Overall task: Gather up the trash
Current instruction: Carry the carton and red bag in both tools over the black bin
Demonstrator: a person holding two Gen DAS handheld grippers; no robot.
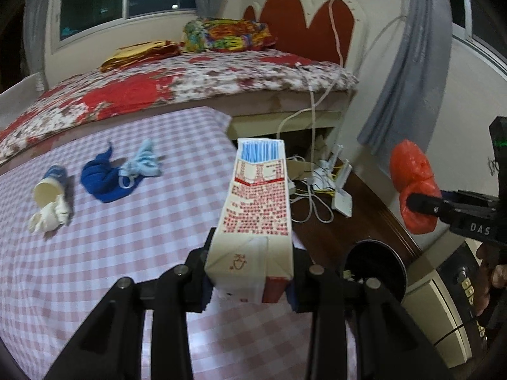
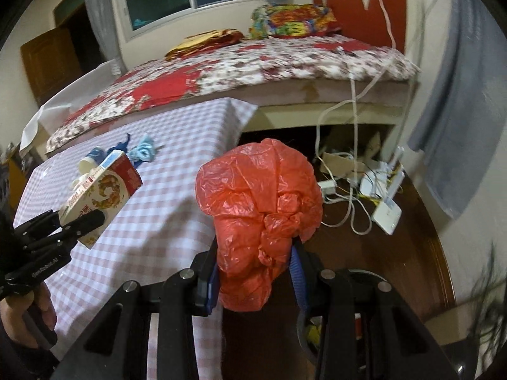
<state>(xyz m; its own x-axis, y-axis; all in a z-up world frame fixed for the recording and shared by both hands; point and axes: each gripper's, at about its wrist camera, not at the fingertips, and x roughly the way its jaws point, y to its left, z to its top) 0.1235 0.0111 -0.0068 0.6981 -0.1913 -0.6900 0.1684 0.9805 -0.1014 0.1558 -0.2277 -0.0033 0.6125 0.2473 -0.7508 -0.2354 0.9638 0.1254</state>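
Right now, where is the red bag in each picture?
Left wrist view: the red bag is at the far right edge, pinched in the right tool, above the dark bin.
Right wrist view: the red bag fills the middle, sticking up between that tool's own fingers.
Shared landmark: the checked tablecloth lies left of the bag in both.
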